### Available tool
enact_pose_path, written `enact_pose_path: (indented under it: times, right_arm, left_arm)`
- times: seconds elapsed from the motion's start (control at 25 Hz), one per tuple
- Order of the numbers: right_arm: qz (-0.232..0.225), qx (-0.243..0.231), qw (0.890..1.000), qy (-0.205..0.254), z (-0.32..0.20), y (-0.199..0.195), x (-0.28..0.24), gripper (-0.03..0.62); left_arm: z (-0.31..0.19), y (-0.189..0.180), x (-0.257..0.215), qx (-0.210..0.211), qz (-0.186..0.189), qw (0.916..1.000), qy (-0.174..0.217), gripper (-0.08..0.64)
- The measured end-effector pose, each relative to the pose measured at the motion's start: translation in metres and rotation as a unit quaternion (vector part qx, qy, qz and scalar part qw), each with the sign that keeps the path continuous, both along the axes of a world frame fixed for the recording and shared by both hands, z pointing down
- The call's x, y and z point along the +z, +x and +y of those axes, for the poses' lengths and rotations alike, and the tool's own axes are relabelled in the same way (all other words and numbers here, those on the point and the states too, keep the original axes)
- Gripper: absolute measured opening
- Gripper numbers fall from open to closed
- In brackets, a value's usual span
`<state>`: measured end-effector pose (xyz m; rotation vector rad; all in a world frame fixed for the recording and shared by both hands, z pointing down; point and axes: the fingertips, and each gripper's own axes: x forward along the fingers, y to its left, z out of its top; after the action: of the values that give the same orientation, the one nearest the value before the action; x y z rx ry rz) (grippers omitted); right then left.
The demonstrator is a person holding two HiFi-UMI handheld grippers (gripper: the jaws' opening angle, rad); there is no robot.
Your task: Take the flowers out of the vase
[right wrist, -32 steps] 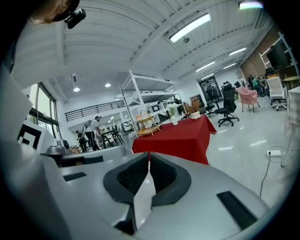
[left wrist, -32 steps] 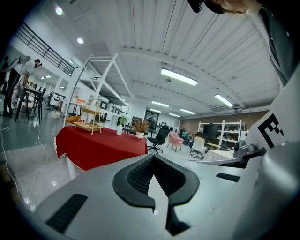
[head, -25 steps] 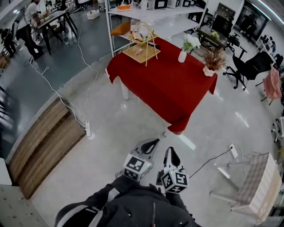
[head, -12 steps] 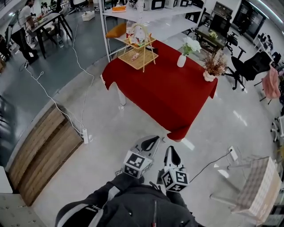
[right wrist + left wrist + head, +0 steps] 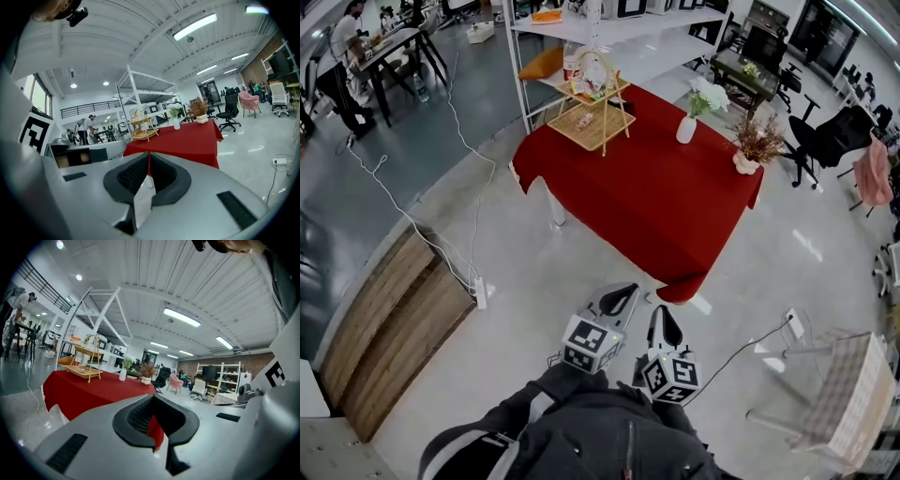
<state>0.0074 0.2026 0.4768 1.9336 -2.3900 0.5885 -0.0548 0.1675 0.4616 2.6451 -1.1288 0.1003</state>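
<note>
Starting at the far left of the head view, a person in a light top (image 5: 342, 28) stands in the background. A white cable (image 5: 403, 211) runs across the grey floor to a white power strip (image 5: 480, 294) beside a low platform of wooden planks (image 5: 384, 328).

Further right stands the worktop (image 5: 656, 206), draped in a red cloth, with a white metal shelving rack (image 5: 609, 26) behind it. On its left part sits a two-tier wooden tray stand (image 5: 593, 105). Right of that, near the far edge, a slim white vase (image 5: 685, 129) stands upright with the white flowers (image 5: 707, 94) in it. Nearer the right corner, a round cream pot (image 5: 746, 163) holds brown dried sprigs (image 5: 758, 138). A black office chair (image 5: 834, 139) and a pink garment (image 5: 874, 176) lie beyond the worktop's right end.

Both tools hover over the pale floor, well apart from the worktop, side by side in front of the person's dark sleeves (image 5: 581, 436). The left tool (image 5: 625, 296) has its jaws together with nothing between them. The right tool (image 5: 662, 317), just beside it, is likewise closed and empty. Each points toward the red worktop.
</note>
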Motion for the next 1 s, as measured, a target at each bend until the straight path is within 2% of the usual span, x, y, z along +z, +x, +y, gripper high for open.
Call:
enact_pose_path:
  times: [0.68,1.0]
  right_arm:
    - [-0.006,-0.003,1.0,0.004,-0.001,-0.021,-0.013,0.015]
    - [-0.008,-0.012,1.0,-0.003,-0.011,-0.018,-0.006,0.014]
  left_arm:
    - [0.012,-0.015,-0.002,0.012,0.005,0.9999,-0.005,0.009]
    - [0.001,-0.013,0.002,0.0,0.005,1.0,-0.007,0.009]
